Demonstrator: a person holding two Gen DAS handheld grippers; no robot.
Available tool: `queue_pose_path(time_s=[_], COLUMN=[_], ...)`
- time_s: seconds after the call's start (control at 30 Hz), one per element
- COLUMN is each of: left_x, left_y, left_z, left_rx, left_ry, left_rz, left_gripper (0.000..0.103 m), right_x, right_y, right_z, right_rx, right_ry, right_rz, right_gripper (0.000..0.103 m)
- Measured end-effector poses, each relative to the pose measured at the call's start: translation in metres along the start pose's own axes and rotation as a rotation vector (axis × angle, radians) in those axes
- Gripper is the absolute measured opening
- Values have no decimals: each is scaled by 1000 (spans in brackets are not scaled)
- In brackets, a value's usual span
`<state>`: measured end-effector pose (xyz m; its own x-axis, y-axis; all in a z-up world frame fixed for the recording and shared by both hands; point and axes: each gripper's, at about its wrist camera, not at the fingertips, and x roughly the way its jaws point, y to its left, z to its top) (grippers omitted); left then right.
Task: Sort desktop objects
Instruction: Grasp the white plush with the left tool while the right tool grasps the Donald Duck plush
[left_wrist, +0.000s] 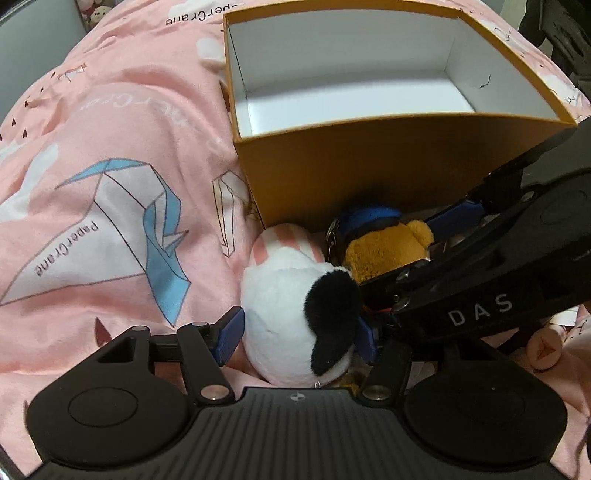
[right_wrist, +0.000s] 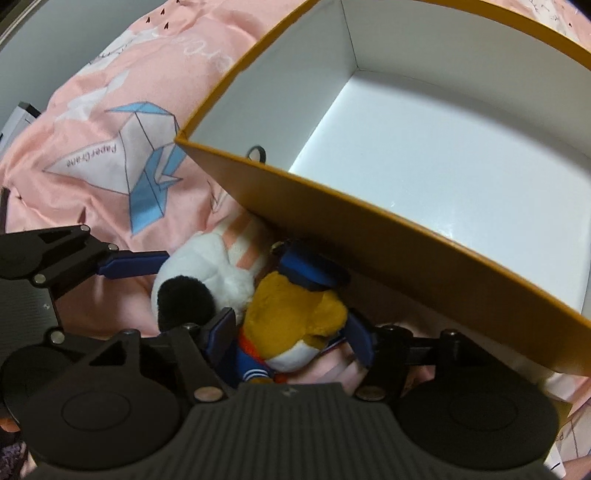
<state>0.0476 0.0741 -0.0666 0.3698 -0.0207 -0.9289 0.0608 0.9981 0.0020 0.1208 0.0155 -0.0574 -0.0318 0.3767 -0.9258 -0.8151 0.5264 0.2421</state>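
Orange box (left_wrist: 388, 155): open, white inside, on pink bedding (left_wrist: 110, 155). White plush (left_wrist: 291, 314) and brown plush (left_wrist: 380, 251): side by side against box wall. Left gripper (left_wrist: 299, 332): released, straddling white plush. Right gripper (right_wrist: 295, 336): released, straddling brown plush.

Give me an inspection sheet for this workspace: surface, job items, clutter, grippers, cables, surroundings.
Surface: pink blanket with paper-crane prints, rumpled.
Job's things: white plush toy and brown plush toy side by side against the orange box; the box is open, nothing seen inside.
Clutter: pink cylinder at the left view's right edge.
Grippers: left gripper straddles the white plush, open; right gripper straddles the brown plush, pad contact unclear.
Cables: nothing seen.
Surroundings: dark, unclear.
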Motion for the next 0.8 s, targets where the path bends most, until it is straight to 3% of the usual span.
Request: queue_pose_path(time_s=[0.07,0.2,0.37,0.63,0.8], left_x=[2,4,-3,-34,-60], left_y=[2,-4,-4,-11,-4], left_z=[1,1,-2,-6,-1], left_rx=[-8,15,-11,-48,-86], left_ry=[-3,-14,-44,-113,-121], left_rz=[-10,5,14,27,25], left_gripper=[73,72,62,60,60], right_x=[3,12,6,-38,-61], right_y=[-2,-3,3,8,11], right_z=[1,4,1,-3,6], right_rx=[21,43,34,-45,-104], right_ry=[5,7,-25,-97,-83], right_rz=[-2,-3,-4,39,81], right_gripper=[58,57,50,49,49])
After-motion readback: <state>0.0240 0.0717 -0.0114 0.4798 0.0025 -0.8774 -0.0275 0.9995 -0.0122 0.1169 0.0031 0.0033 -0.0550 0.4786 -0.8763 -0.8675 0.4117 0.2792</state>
